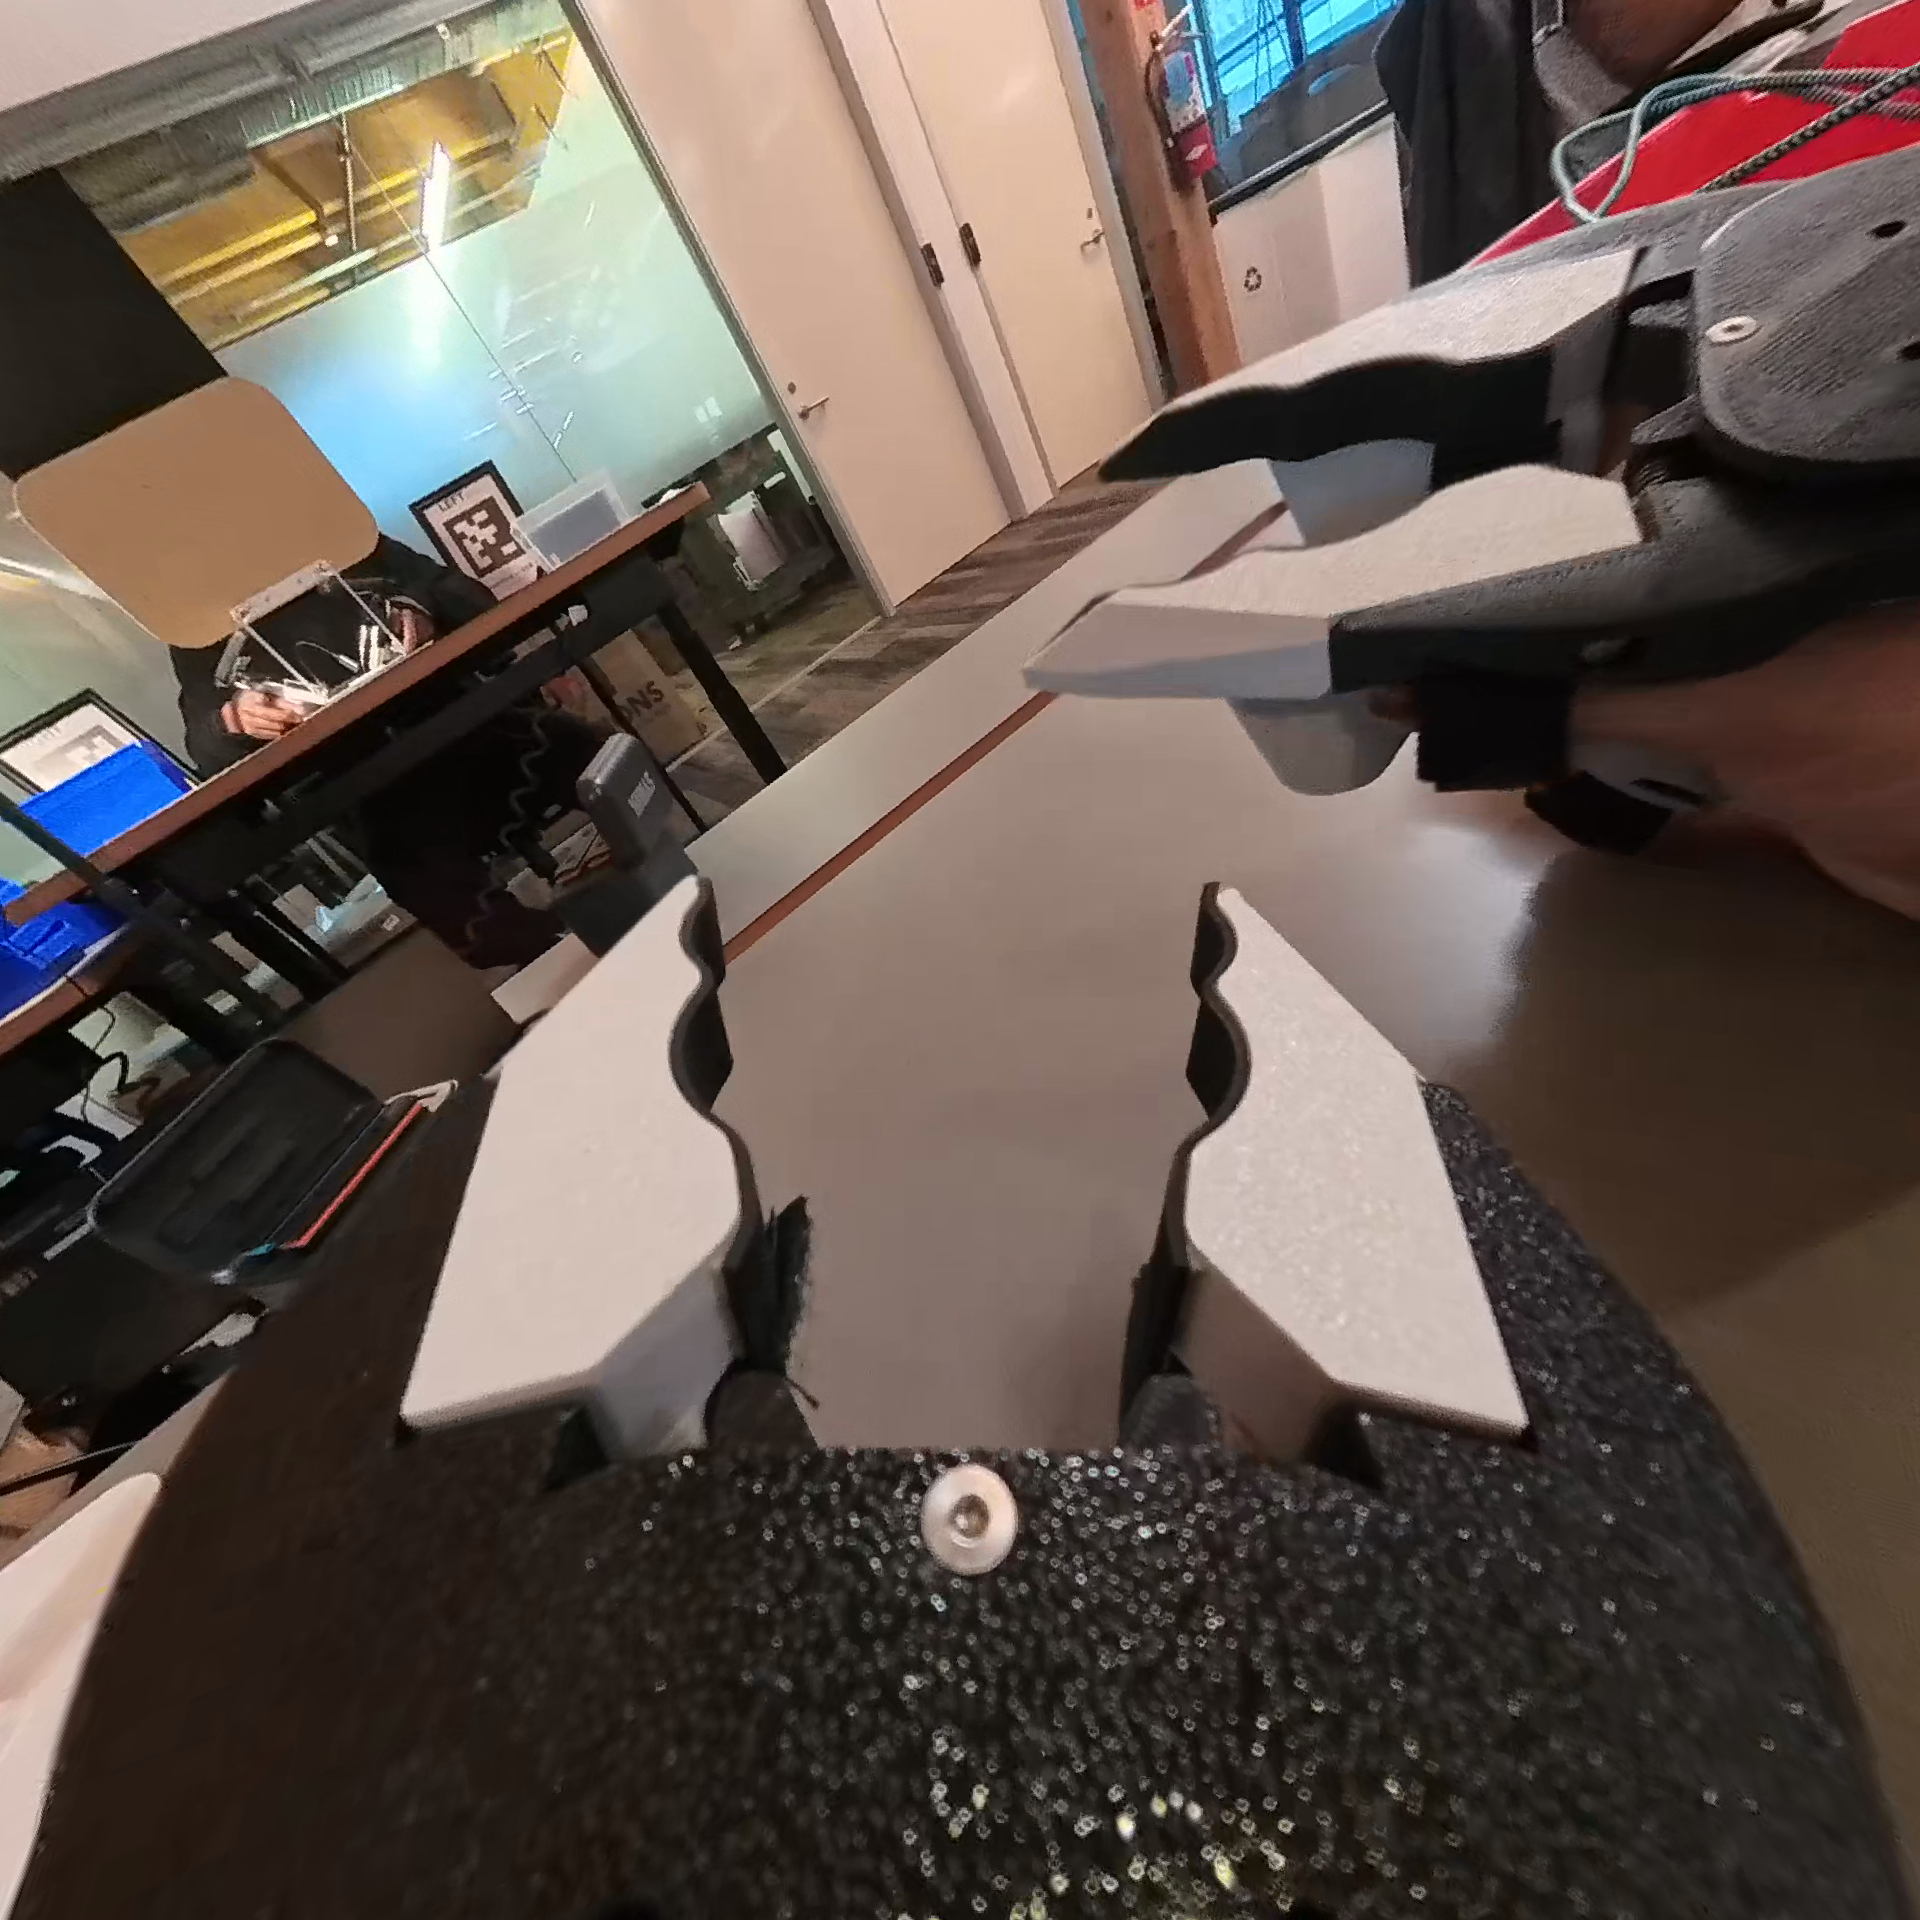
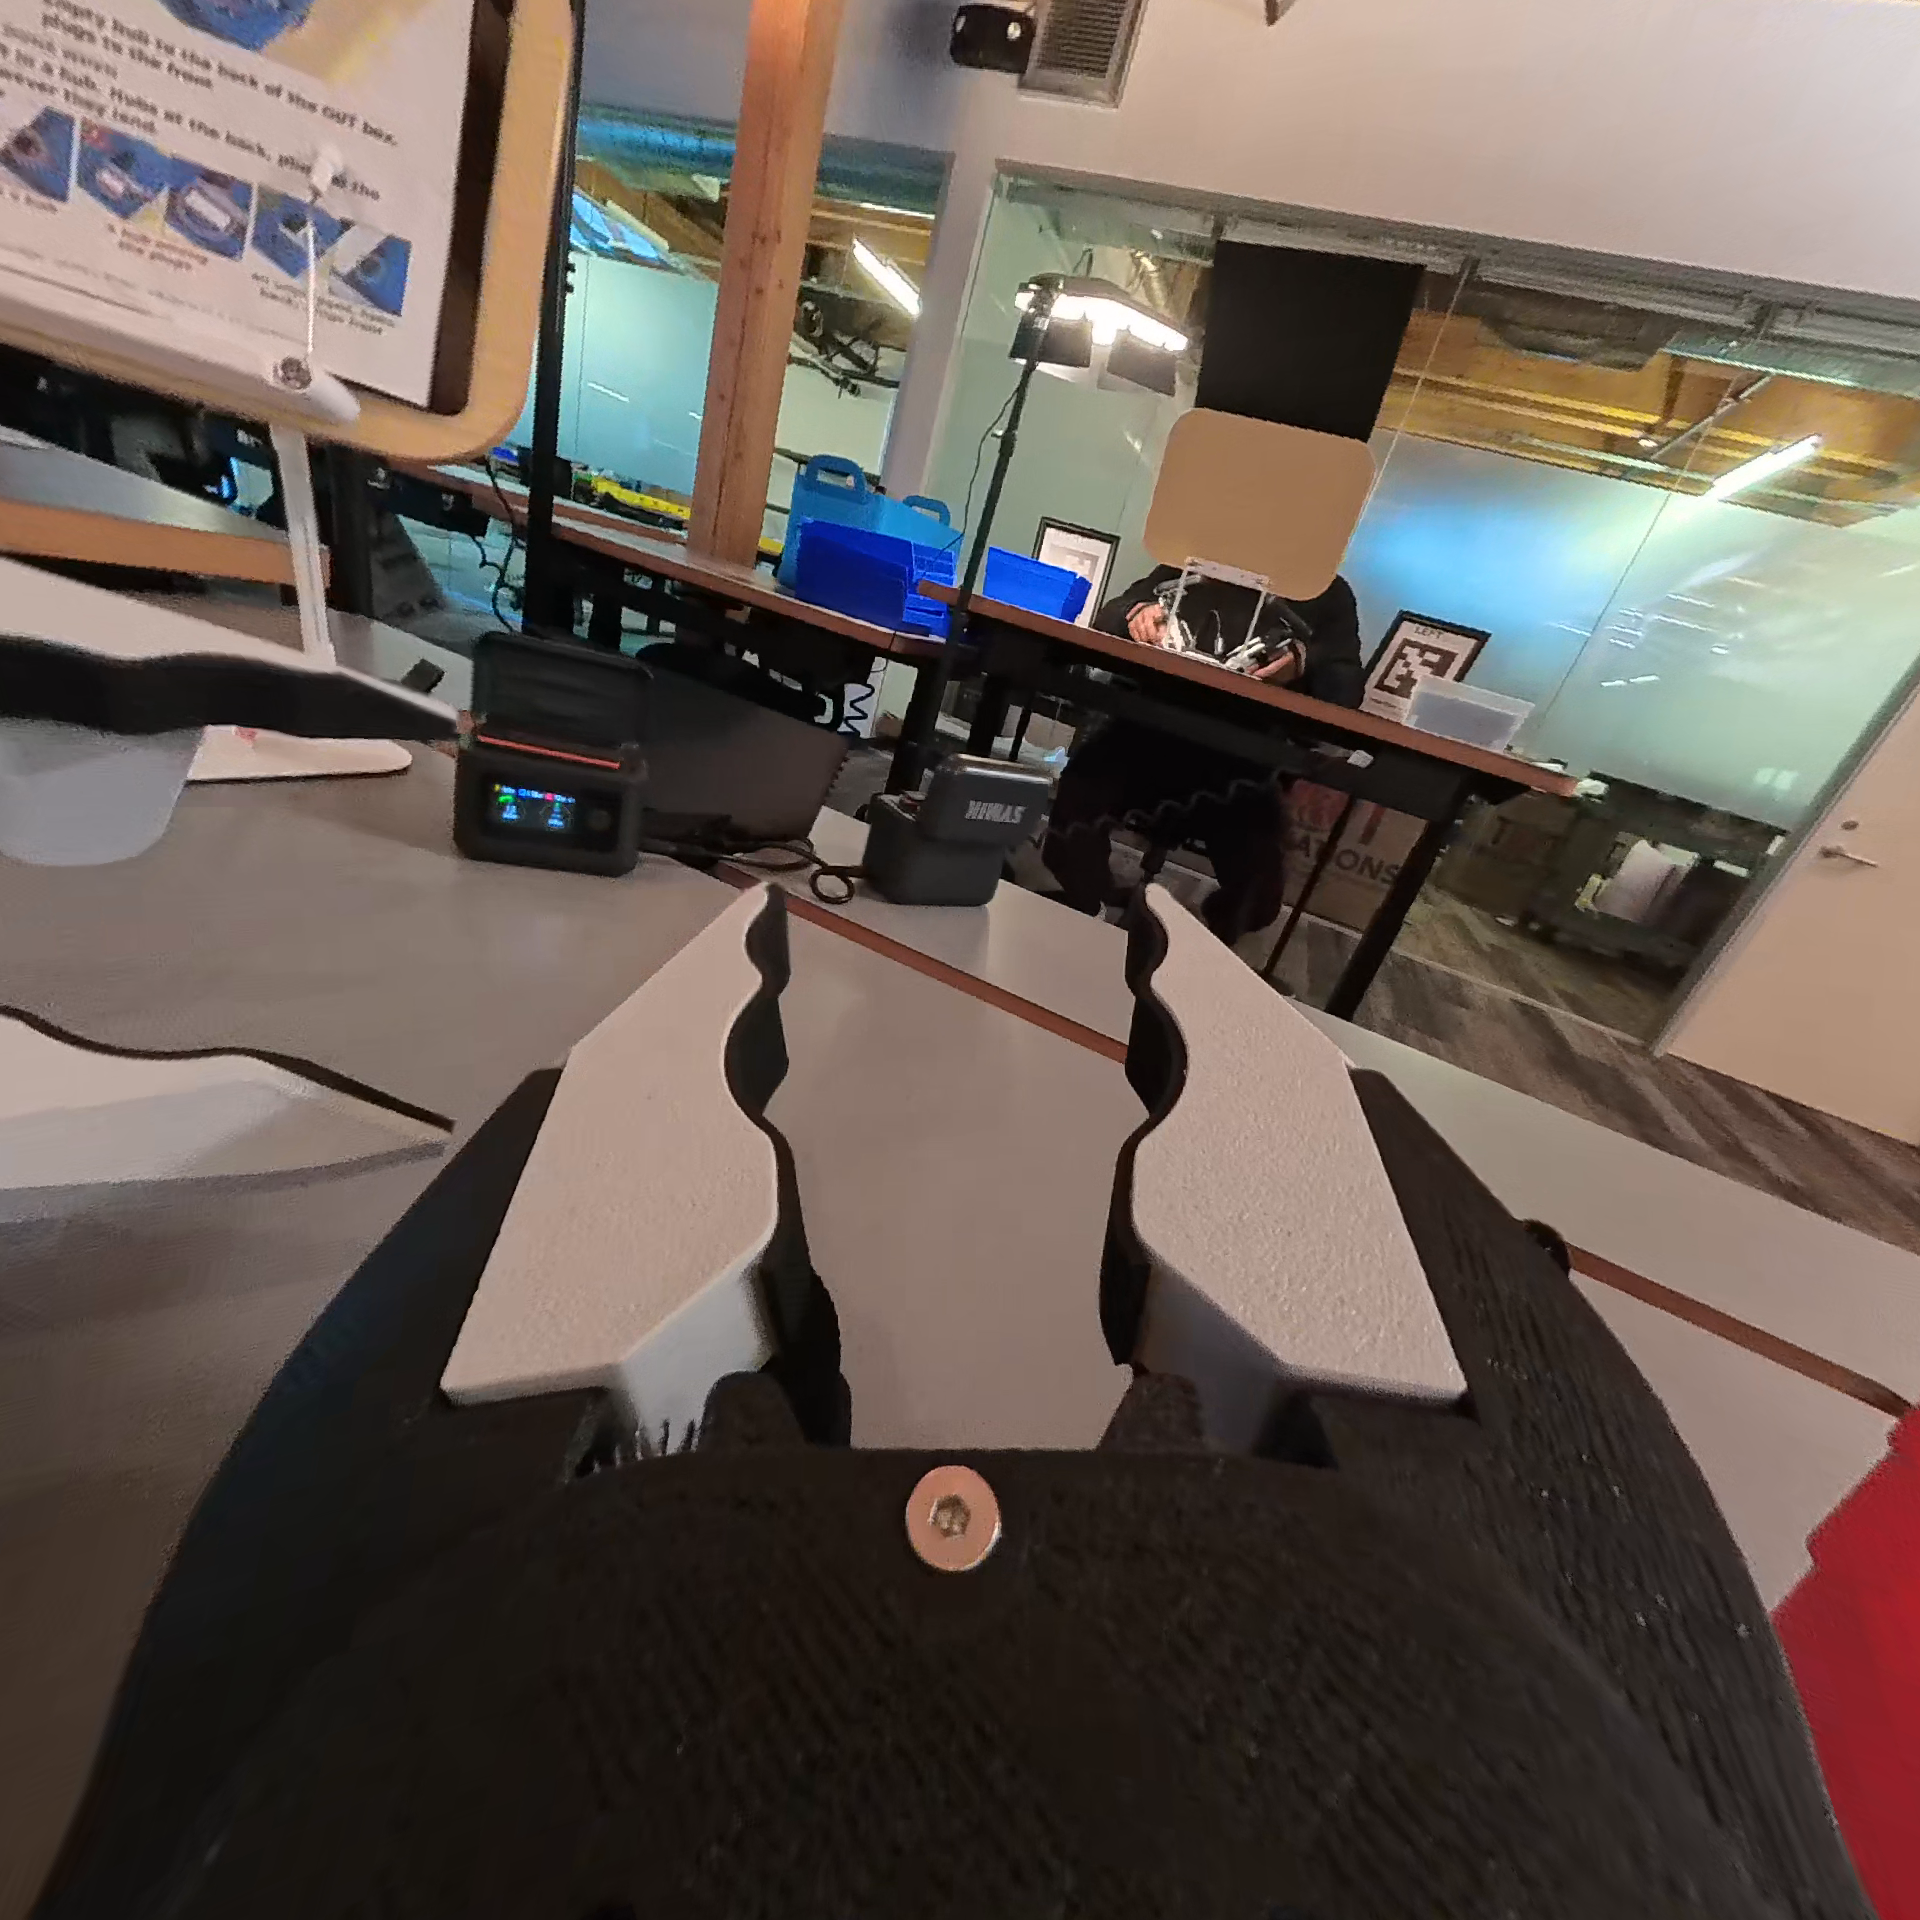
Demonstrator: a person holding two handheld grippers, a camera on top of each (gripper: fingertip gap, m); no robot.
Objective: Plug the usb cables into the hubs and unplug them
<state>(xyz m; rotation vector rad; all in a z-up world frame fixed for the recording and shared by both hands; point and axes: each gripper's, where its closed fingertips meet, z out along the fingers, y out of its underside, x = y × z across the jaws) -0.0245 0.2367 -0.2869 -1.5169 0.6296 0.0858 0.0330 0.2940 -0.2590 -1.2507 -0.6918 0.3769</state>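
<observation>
No usb cable or hub shows in either view. My left gripper [image 1: 956,904] is open and empty, low over the grey table [image 1: 1039,1039], its grey fingers wide apart. My right gripper [image 2: 961,914] is open and empty too, over the same table [image 2: 935,1195]. In the left wrist view the right gripper [image 1: 1081,561] shows at the upper right, held in a hand, its jaws apart with nothing between them. In the right wrist view the left gripper's fingertips [image 2: 312,696] reach in from the left edge.
A black case with a lit display [image 2: 545,769], a dark grey charger box [image 2: 951,831] and a thin black cable [image 2: 790,862] sit near the table's far edge. An instruction sheet on a white stand [image 2: 239,208] stands at the left. A person sits at another table [image 2: 1247,686] behind. A red thing [image 2: 1860,1642] is at the right.
</observation>
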